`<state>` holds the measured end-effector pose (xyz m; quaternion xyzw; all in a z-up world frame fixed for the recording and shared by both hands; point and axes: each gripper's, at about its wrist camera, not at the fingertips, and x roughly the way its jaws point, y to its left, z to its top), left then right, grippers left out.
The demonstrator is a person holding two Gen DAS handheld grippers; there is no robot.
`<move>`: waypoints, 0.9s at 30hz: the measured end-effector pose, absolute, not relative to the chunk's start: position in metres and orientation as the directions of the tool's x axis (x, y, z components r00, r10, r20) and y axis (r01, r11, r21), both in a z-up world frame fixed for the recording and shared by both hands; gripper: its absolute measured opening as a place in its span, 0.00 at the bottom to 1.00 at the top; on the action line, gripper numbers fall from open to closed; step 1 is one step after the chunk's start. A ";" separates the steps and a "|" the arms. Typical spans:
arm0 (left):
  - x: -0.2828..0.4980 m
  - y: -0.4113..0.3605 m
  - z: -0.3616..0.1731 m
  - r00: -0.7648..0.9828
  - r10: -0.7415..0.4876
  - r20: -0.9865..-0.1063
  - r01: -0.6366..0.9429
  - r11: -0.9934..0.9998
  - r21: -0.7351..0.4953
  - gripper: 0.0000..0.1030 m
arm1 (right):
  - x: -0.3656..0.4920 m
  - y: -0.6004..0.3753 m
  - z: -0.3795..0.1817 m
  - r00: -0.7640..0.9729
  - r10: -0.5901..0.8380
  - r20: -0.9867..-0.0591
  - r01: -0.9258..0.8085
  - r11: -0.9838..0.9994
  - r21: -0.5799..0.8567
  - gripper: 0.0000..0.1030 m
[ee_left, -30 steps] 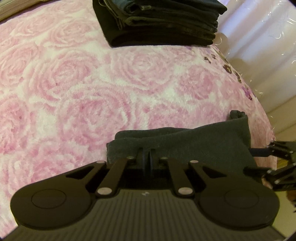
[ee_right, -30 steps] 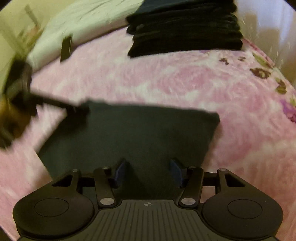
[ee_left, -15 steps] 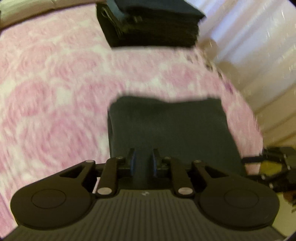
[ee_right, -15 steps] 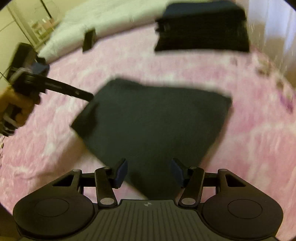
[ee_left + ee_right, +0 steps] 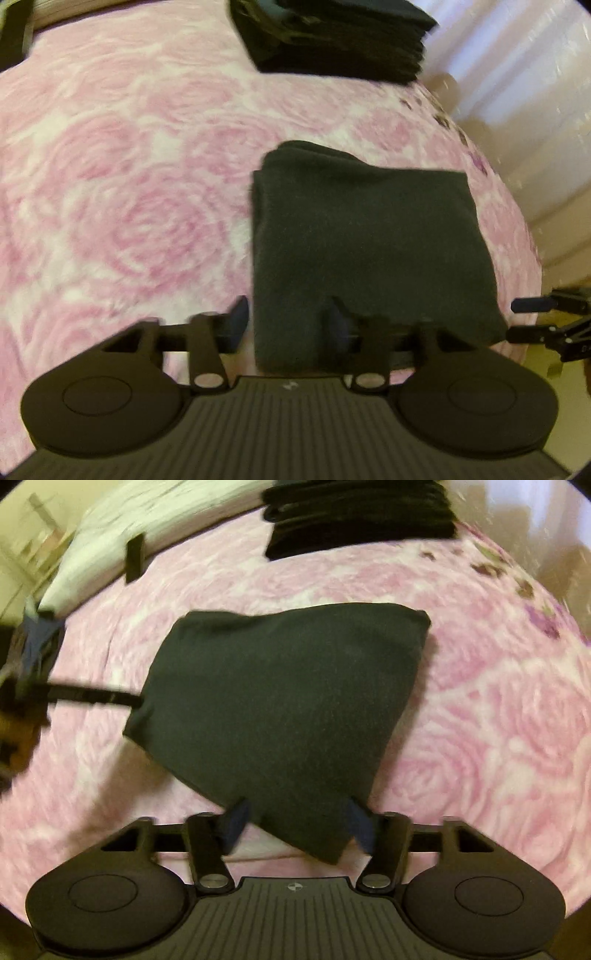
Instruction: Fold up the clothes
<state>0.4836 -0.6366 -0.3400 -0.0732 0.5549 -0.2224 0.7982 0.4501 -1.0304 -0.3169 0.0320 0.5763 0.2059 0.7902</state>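
With the dark garment (image 5: 365, 236) lying folded flat on the pink blanket (image 5: 122, 177), both your left gripper (image 5: 286, 321) and right gripper (image 5: 295, 823) gaping empty, folding looks done; next, probably carry it to the stack (image 5: 332, 40).

Dark grey folded garment (image 5: 369, 251) on pink rose-patterned blanket (image 5: 129, 184).

A home bedroom, judging by the furnishings. Wide bed spread with a plush pink rose-patterned blanket (image 5: 147, 192). White bedding (image 5: 122, 535) bunched along the far edge. Pale sheer curtains (image 5: 517, 74) hanging just beside the bed. Stack of folded dark clothes (image 5: 332, 37) resting on the blanket's far side.
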 end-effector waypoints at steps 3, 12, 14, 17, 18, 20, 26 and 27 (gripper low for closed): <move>0.474 -0.623 -0.343 0.284 -0.431 -0.856 0.203 0.900 -0.386 0.42 | 0.458 -1.030 -0.315 0.231 0.358 -0.905 -0.240 0.922 0.303 0.76; 0.475 -0.621 -0.352 0.254 -0.441 -0.861 0.164 0.897 -0.410 0.42 | 0.480 -1.042 -0.321 0.193 0.339 -0.921 -0.057 0.941 0.334 0.76; 0.479 -0.625 -0.353 0.249 -0.440 -0.863 0.178 0.896 -0.406 0.42 | 0.481 -1.042 -0.319 0.191 0.336 -0.922 -0.071 0.942 0.328 0.76; 0.485 -0.629 -0.355 0.238 -0.436 -0.868 0.201 0.896 -0.395 0.42 | 0.480 -1.043 -0.319 0.190 0.335 -0.923 -0.069 0.942 0.328 0.76; 0.486 -0.630 -0.356 0.233 -0.435 -0.870 0.207 0.896 -0.393 0.42 | 0.479 -1.045 -0.319 0.191 0.334 -0.923 -0.062 0.943 0.328 0.76; 0.488 -0.631 -0.358 0.225 -0.433 -0.873 0.215 0.896 -0.389 0.42 | 0.479 -1.048 -0.320 0.192 0.332 -0.924 -0.046 0.943 0.329 0.76; 0.477 -0.628 -0.344 0.287 -0.412 -0.865 0.349 0.886 -0.306 0.42 | 0.471 -1.016 -0.306 0.202 0.290 -0.935 -0.334 0.918 0.213 0.76; 0.468 -0.630 -0.336 0.320 -0.407 -0.855 0.426 0.868 -0.254 0.44 | 0.466 -1.002 -0.302 0.208 0.290 -0.934 -0.427 0.886 0.180 0.76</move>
